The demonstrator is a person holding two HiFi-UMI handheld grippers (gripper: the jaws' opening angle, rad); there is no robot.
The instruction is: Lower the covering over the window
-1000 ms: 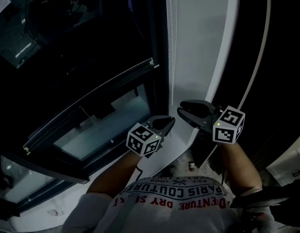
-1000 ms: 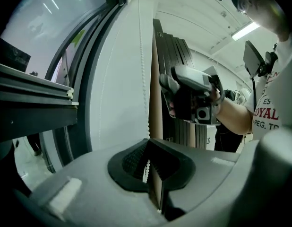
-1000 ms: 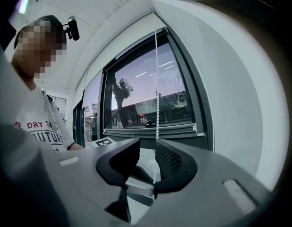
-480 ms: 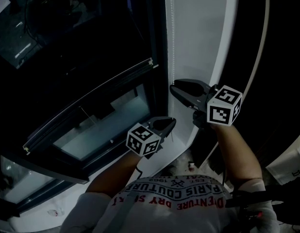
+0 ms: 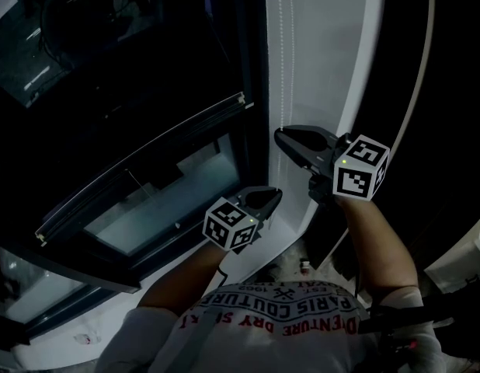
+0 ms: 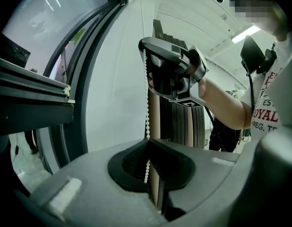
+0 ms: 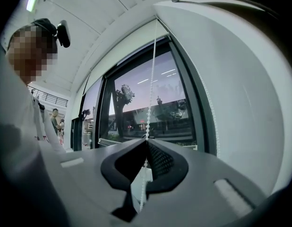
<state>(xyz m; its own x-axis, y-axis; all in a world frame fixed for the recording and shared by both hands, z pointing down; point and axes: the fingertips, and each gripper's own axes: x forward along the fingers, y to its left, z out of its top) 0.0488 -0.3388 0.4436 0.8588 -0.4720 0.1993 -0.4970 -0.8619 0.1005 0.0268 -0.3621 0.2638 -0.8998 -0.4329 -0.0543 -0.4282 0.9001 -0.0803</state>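
Right gripper view showed the right gripper (image 7: 146, 142) with its jaws just closed. Its pads were pinched together on the chain (image 7: 151, 79), which ran up from where they met, in front of the window (image 7: 132, 108). In the head view that gripper sat higher on the chain than a second before, when its jaws stood apart. The left gripper (image 6: 147, 143) had not moved, and its jaws were clamped on the same chain, directly below the right one. With the right gripper freshly re-gripped above, I judged a hand-over-hand pull was ready for its next downward stroke.

The chain was a thin string of small, pale, round beads, hanging straight beside a smooth white wall (image 5: 318, 53). The jaws were matte grey, with dark, finely grooved pads. I could not place the covering for sure. A dark bar (image 5: 147, 164) with pale end caps crossed the window and may have been its bottom rail.
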